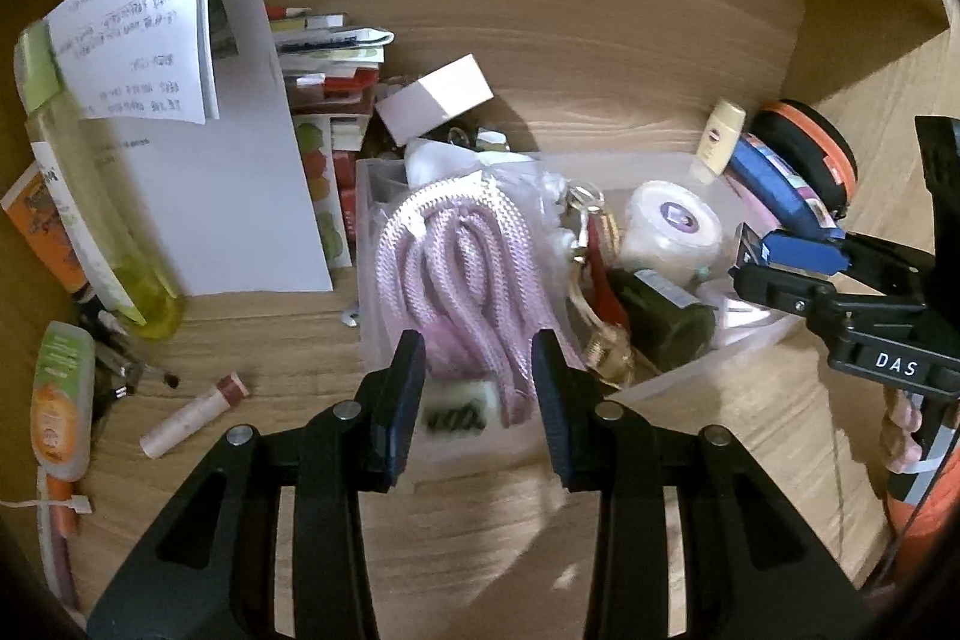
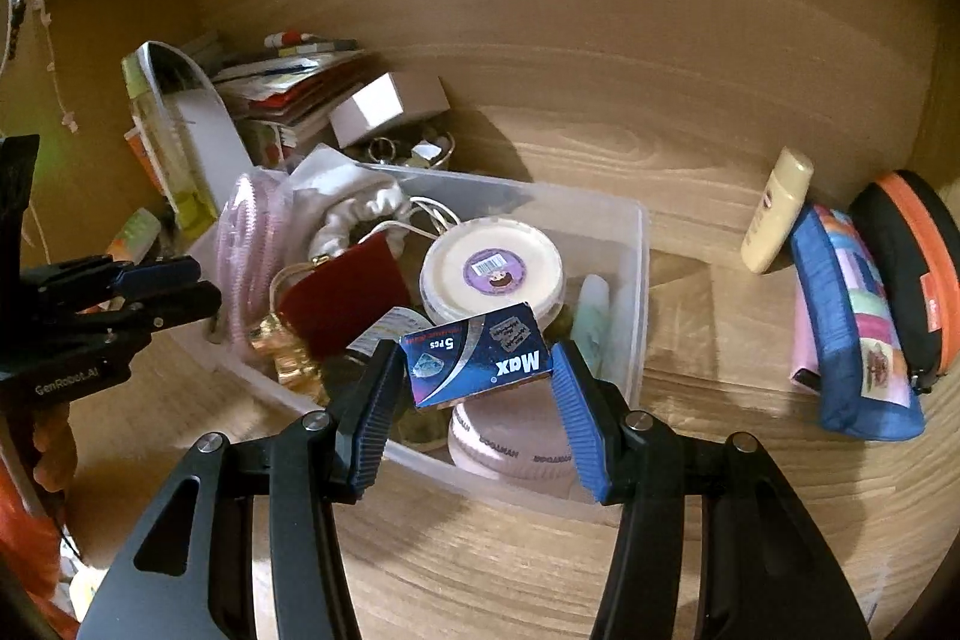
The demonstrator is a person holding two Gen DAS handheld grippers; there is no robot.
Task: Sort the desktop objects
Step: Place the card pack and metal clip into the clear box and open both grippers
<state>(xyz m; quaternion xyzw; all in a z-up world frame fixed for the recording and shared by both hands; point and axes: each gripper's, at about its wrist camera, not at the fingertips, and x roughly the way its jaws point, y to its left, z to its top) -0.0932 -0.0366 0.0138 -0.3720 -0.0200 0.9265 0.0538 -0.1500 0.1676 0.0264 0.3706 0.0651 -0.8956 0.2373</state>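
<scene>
A clear plastic bin (image 2: 636, 280) on the wooden desk holds a pink rope in a bag (image 1: 456, 268), a white round tub (image 2: 492, 271), a red pouch (image 2: 348, 298), a dark bottle (image 1: 660, 316) and a pink jar (image 2: 510, 448). My right gripper (image 2: 477, 376) is shut on a small blue "Max" box (image 2: 480, 358) and holds it over the bin's near side. My left gripper (image 1: 477, 394) is open and empty, its fingers just above the bagged rope at the bin's near end. In the left wrist view, the right gripper (image 1: 774, 262) shows with the blue box.
Left of the bin lie a lip balm tube (image 1: 192, 415), an orange-green tube (image 1: 60, 394), a yellow-green bottle (image 1: 90, 196) and white papers (image 1: 198, 160). Behind it are a stack of booklets (image 2: 288, 88) and a white box (image 2: 384, 106). Right are a cream bottle (image 2: 774, 214), a blue pencil case (image 2: 852, 328) and an orange-black case (image 2: 918, 274).
</scene>
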